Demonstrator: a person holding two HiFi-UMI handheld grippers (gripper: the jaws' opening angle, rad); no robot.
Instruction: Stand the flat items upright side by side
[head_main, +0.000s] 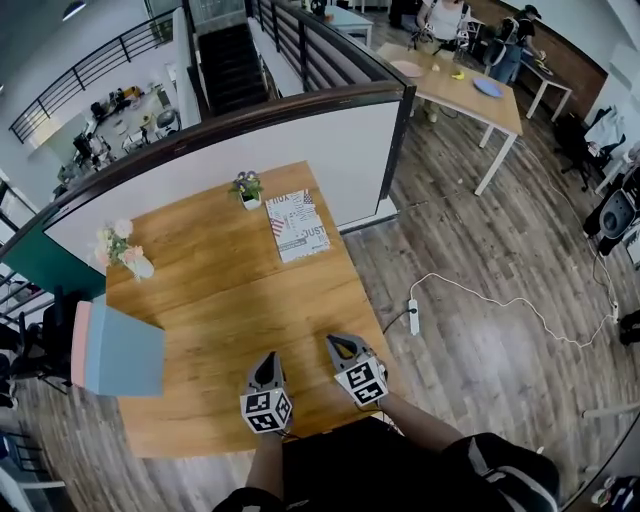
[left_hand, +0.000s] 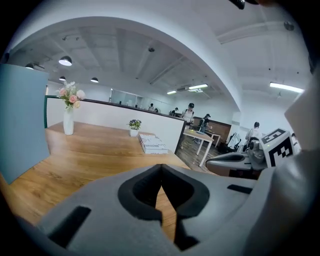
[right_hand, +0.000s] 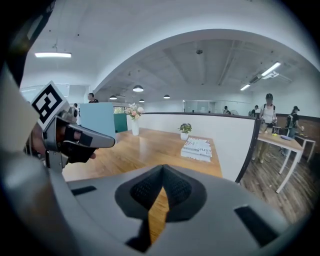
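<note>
A flat stack of printed books (head_main: 297, 225) lies at the far right of the wooden table (head_main: 210, 290), beside the white partition. The same stack shows far ahead in the left gripper view (left_hand: 151, 143) and in the right gripper view (right_hand: 197, 148). My left gripper (head_main: 268, 360) and right gripper (head_main: 336, 343) hover side by side over the table's near edge, well short of the books. Each is shut with nothing between its jaws, as seen on the left gripper (left_hand: 161, 170) and the right gripper (right_hand: 162, 172).
A pale blue box (head_main: 122, 352) with a pink side stands at the table's left edge. A vase of flowers (head_main: 125, 252) sits at the far left and a small potted plant (head_main: 247, 188) just behind the books. A power strip (head_main: 413, 316) lies on the floor to the right.
</note>
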